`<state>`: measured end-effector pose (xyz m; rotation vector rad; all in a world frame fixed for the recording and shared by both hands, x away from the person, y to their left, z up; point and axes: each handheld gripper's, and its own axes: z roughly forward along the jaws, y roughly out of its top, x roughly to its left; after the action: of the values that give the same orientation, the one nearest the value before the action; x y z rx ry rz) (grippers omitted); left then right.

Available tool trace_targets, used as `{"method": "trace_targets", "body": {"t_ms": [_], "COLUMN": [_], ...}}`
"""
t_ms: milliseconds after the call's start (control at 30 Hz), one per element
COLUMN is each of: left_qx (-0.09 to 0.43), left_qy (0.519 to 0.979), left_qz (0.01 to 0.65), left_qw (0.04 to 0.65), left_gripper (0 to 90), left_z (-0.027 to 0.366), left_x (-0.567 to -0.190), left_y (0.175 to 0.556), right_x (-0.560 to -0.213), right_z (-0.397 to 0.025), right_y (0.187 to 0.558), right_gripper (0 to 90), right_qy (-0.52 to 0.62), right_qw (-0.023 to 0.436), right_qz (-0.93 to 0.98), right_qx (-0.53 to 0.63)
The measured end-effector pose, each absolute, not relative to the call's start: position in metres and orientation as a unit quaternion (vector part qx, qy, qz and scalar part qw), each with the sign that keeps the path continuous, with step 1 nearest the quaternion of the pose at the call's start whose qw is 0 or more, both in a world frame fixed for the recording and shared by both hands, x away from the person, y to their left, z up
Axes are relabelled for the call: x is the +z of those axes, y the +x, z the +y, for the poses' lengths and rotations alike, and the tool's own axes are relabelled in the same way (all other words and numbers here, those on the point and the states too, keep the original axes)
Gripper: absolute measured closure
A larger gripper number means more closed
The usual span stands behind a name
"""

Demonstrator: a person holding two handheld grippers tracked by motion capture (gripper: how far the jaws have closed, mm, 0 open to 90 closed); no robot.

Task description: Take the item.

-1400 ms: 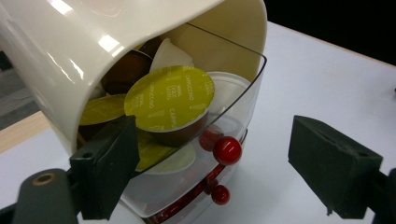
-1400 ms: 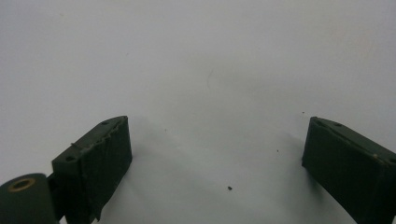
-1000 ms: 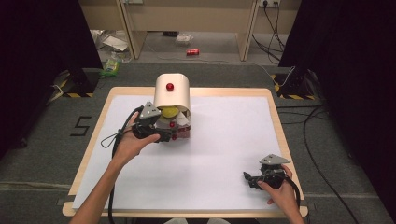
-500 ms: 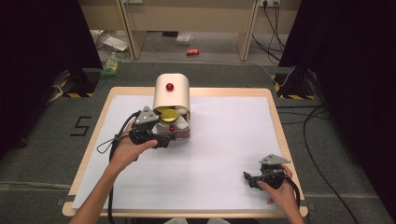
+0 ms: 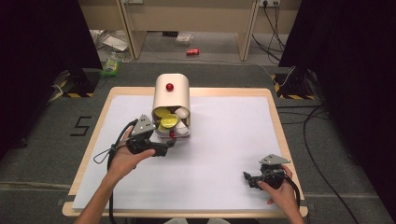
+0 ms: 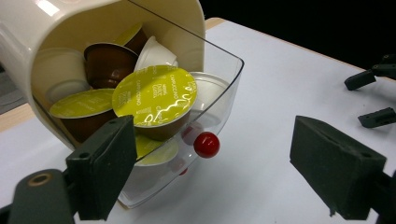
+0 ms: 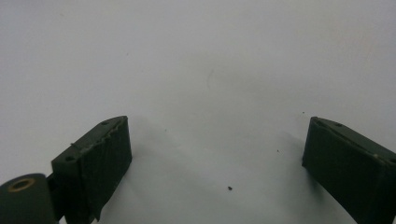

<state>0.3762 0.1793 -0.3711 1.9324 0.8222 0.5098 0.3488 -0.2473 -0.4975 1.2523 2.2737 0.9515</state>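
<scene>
Left gripper point(image 6: 210, 172) is sitting released, jaws spread wide, right in front of the clear drawer point(image 6: 219, 93) of the cream capsule holder point(image 5: 171, 98). The holder is standing at the far-middle of the table point(image 5: 224, 154); the drawer is pulled out toward the person and is packed with coffee capsules point(image 6: 154, 100), some of them heaped above its rim.

Right gripper point(image 5: 252, 177) is also hanging open, idling over bare table near the front right corner, well apart from everything.

Risks as I'm judging them:
- The red knob point(image 6: 206, 144) on the drawer front is small and round. With jaws this wide it is sitting nearer the left jaw than the middle of the gap, so a closing pinch is likely skidding off it or shoving the drawer sideways.
- Capsules are lying loose and tilted; the big yellow-lidded one is leaning at the drawer's front. A jerk on the drawer is probably tipping it over the edge onto the table.
- The left jaw is overlapping the drawer's near corner in the left gripper view; I cannot tell if it is touching. Closing from here could be catching the plastic wall instead of the knob.
- Nothing is bracing the holder. It looks light, so pushing or pulling the drawer one-handed may be dragging the whole unit across the smooth white sheet.
</scene>
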Motion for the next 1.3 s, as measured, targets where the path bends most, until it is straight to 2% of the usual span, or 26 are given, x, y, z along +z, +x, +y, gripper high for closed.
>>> {"method": "trace_targets", "body": {"t_ms": [1300], "left_qx": [0.189], "left_qy": [0.798], "left_qz": [0.329], "left_qw": [0.468], "left_gripper": [14.9], "left_z": [0.181], "left_x": [-0.380], "left_y": [0.345], "right_x": [-0.498], "right_z": [-0.247], "right_y": [0.349], "right_gripper": [8.5], "right_qy": [0.445], "right_qw": [0.187], "right_qz": [0.808], "right_qx": [0.338]}}
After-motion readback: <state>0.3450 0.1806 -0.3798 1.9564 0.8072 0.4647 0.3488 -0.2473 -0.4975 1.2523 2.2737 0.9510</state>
